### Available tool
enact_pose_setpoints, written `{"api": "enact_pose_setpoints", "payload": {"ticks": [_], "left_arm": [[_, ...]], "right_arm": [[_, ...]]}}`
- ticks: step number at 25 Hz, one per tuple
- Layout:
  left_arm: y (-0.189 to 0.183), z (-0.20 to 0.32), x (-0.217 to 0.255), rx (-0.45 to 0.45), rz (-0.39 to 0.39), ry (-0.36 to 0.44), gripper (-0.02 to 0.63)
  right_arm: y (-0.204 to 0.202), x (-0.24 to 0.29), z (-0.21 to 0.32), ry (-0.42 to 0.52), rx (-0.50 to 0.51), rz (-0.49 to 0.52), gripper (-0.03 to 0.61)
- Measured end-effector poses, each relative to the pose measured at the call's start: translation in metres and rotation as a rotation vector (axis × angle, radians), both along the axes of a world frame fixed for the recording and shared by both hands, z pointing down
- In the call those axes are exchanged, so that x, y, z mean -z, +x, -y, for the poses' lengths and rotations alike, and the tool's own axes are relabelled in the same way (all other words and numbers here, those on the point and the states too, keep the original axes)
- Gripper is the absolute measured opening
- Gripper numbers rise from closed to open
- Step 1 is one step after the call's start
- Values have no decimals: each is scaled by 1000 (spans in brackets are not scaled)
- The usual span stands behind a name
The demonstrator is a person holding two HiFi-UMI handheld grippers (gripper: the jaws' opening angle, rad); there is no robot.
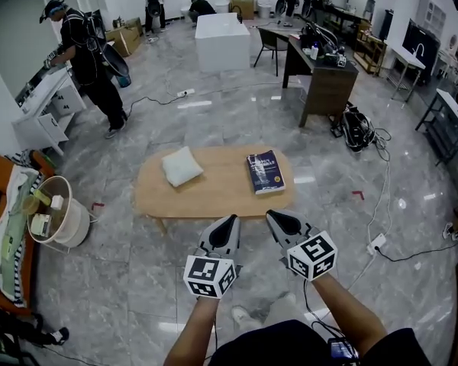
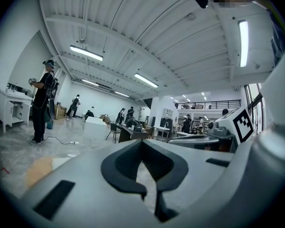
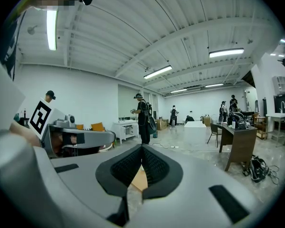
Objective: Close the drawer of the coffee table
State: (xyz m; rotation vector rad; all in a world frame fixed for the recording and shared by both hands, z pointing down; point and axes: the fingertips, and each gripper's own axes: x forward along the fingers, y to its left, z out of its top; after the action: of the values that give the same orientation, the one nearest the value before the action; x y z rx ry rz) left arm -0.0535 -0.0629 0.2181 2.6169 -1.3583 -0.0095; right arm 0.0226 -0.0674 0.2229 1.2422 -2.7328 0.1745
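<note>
Coffee-table drawer is out of sight on the oval light-wood surface [image 1: 214, 195] just ahead, and closing has seemingly not begun. Left gripper [image 1: 230, 221] and right gripper [image 1: 274, 216] hover short of its near edge, fingers together, holding nothing.

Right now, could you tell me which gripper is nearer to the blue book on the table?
Right. The right gripper hovers just before the table, nearly in line with the book; the left gripper hangs farther to the book's left.

Open lab hall — desks [image 1: 324, 71], cables [image 1: 385, 204], rigged workers [image 1: 88, 59].
</note>
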Motion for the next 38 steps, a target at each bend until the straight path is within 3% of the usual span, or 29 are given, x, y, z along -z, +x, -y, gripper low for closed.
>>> {"api": "enact_pose_setpoints", "payload": {"ticks": [6,20,28,38], "left_arm": [[5,-8,4,2,14,-2,2],[61,-41,37,12,36,38,2],[83,-70,51,22,149,102,2],[105,-100,58,52,111,101,2]], "right_arm": [[16,9,-5,12,-5,1,14],[59,41,-35,47,53,41,14],[70,48,-56,68,88,57,14],[95,49,-87,66,108,66,14]]}}
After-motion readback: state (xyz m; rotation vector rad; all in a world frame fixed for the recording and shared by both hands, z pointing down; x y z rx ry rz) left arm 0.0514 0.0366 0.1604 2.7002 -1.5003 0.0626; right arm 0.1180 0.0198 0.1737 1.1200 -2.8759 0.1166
